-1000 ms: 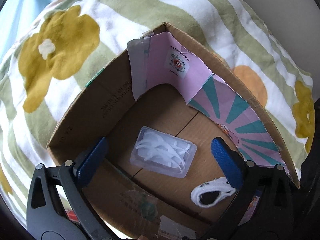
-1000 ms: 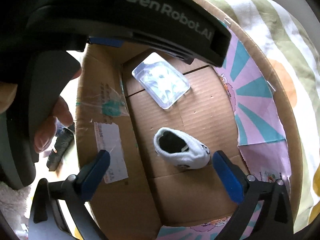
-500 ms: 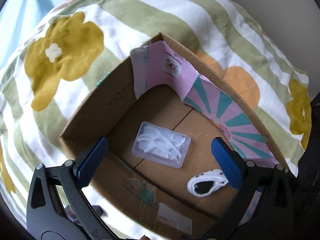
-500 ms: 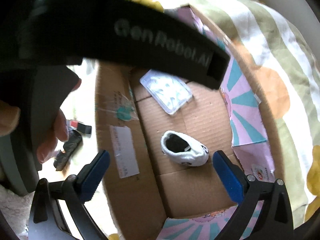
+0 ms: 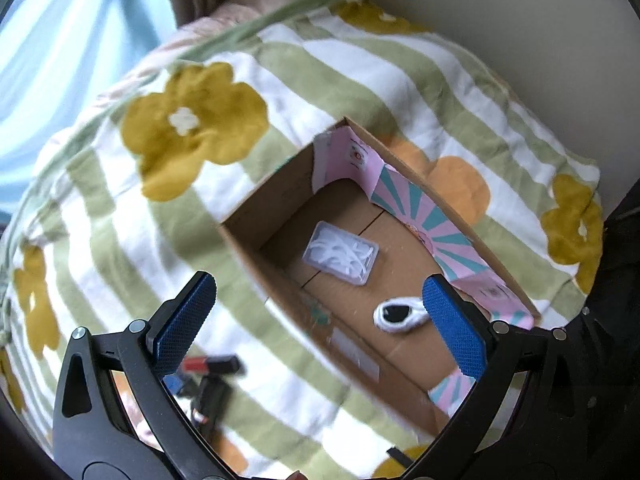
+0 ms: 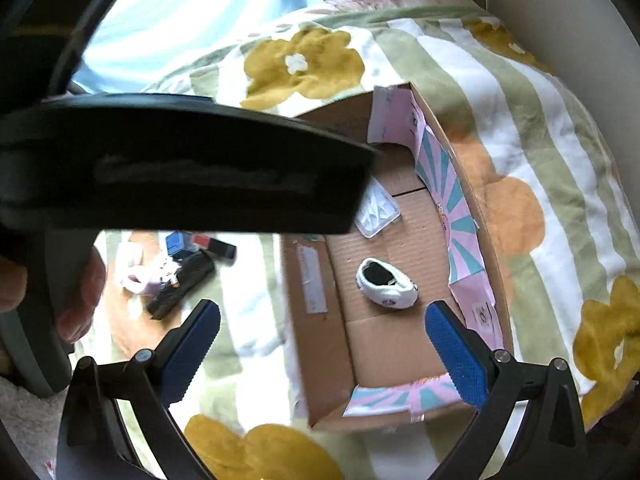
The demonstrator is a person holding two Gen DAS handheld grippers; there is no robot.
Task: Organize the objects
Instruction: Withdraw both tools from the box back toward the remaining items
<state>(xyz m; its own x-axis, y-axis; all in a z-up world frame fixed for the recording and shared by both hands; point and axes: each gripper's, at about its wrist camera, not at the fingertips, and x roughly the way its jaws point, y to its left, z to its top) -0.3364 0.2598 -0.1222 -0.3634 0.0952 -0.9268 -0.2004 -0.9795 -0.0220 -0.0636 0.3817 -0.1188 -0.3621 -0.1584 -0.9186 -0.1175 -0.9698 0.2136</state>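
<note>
Both grippers, left (image 5: pixel 320 316) and right (image 6: pixel 322 350), are seen spread wide and empty above the blanket (image 5: pixel 120 232). Inside the box (image 6: pixel 316 320) a white shoe (image 6: pixel 386 283) and a clear case (image 5: pixel 341 252) are found lying apart. A remote (image 6: pixel 180 284) and small blocks (image 6: pixel 178 242) are noted outside, left of the box.

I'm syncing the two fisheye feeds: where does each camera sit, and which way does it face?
Left wrist: on the left claw, looking down at the cardboard box on the floral blanket; both blue pads show, open.
Right wrist: on the right claw, facing the same box; the left claw's body and a hand cross its view.
Shared: white baby shoe, clear plastic case.
</note>
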